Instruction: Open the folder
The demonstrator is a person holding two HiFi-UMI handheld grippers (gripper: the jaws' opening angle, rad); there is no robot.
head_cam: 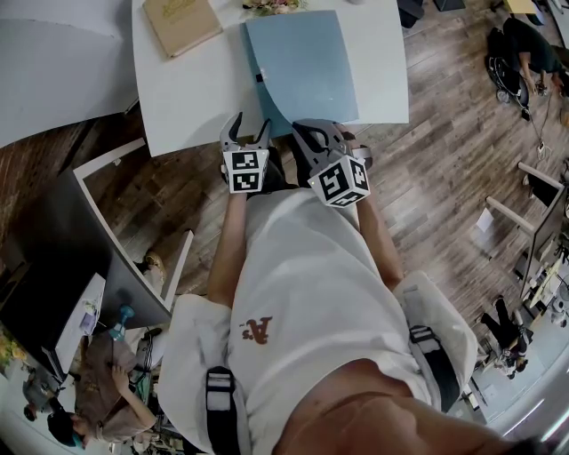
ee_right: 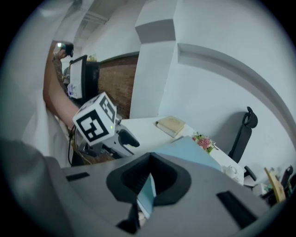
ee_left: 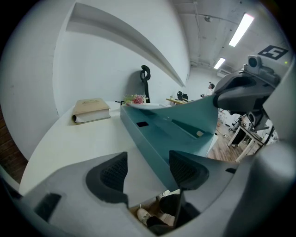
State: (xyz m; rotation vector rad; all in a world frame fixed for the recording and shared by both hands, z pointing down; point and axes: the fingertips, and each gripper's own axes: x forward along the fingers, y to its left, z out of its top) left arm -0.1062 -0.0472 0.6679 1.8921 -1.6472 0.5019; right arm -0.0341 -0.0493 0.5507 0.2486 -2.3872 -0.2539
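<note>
A light blue folder (head_cam: 302,71) lies on the white table (head_cam: 187,98), its near edge at the table's front. My right gripper (head_cam: 318,133) is shut on the near edge of the folder's cover (ee_right: 185,152), and a thin blue edge shows between its pads (ee_right: 148,183). In the left gripper view the cover (ee_left: 203,115) stands raised at the right, above the folder's inside (ee_left: 162,127). My left gripper (head_cam: 249,129) is open at the folder's near left corner. Its pads (ee_left: 111,173) stand wide apart and press on nothing.
A tan book (head_cam: 182,22) lies at the table's far left, and a small bunch of flowers (head_cam: 274,5) sits behind the folder. A black chair (ee_left: 145,83) stands beyond the table. Wooden floor and other desks surround the table, and people sit at the right.
</note>
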